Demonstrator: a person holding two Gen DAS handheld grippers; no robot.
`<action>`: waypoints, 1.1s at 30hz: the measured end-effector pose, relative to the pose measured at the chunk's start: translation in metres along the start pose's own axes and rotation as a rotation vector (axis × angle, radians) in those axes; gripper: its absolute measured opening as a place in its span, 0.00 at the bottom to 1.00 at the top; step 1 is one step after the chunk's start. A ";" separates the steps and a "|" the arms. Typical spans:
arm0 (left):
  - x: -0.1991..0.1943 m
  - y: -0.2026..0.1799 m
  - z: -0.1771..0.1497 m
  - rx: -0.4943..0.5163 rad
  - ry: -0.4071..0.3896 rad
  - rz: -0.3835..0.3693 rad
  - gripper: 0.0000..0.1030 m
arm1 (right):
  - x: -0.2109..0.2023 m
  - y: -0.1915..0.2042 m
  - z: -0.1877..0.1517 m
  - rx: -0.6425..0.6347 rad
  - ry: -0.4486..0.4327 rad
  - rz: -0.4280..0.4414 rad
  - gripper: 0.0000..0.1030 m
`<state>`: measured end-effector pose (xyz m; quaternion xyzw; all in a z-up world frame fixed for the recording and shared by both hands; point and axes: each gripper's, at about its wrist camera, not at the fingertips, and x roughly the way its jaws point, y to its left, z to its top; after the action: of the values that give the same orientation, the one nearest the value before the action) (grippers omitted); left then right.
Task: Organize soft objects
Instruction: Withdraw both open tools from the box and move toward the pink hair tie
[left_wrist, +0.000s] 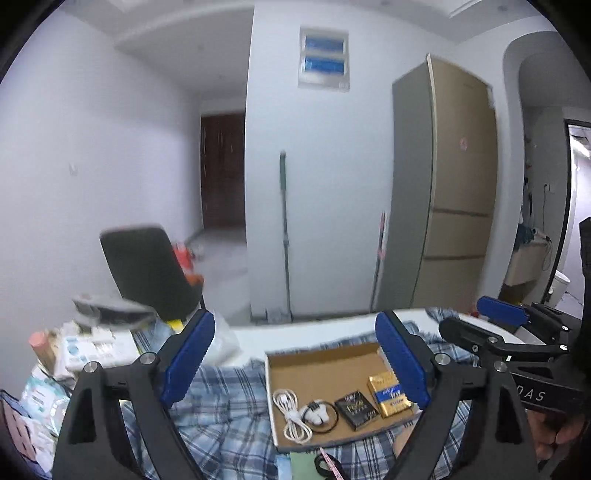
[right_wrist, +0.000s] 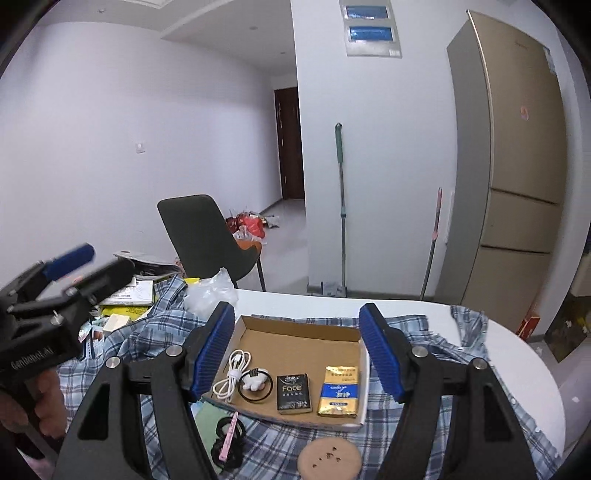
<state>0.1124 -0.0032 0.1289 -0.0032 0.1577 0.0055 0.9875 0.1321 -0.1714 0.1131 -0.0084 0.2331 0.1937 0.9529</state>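
Observation:
A shallow cardboard tray (right_wrist: 295, 328) (left_wrist: 314, 363) lies on a blue plaid shirt (right_wrist: 424, 328) (left_wrist: 221, 398) on a white table. In it lie a coiled white cable (right_wrist: 232, 373) (left_wrist: 291, 413), a black hair tie with a white charm (right_wrist: 255, 384) (left_wrist: 319, 413), a black tissue pack (right_wrist: 293, 393) (left_wrist: 356, 406) and a gold tissue pack (right_wrist: 340, 391) (left_wrist: 388, 395). My left gripper (left_wrist: 295, 354) is open and empty above the tray. My right gripper (right_wrist: 297, 350) is open and empty above the tray; it also shows at the right of the left wrist view (left_wrist: 476, 321).
A round cork coaster (right_wrist: 328, 458), black hair ties with a pink strip (right_wrist: 227, 439) and a green card (right_wrist: 207, 417) lie on the shirt near me. Boxes and papers (right_wrist: 125, 295) pile at the table's left. A dark chair (right_wrist: 207, 236) and a fridge (right_wrist: 517, 177) stand behind.

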 end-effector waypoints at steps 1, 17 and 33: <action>-0.007 -0.001 0.000 0.008 -0.014 0.006 0.89 | -0.005 -0.001 -0.002 0.004 -0.008 -0.007 0.67; -0.057 -0.002 -0.051 0.038 -0.120 -0.046 1.00 | -0.015 -0.020 -0.067 0.042 0.087 -0.061 0.69; -0.018 0.016 -0.125 0.033 0.022 -0.050 1.00 | 0.032 -0.013 -0.118 0.081 0.276 -0.028 0.69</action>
<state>0.0562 0.0120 0.0157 0.0090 0.1687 -0.0219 0.9854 0.1111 -0.1841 -0.0080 0.0002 0.3694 0.1680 0.9140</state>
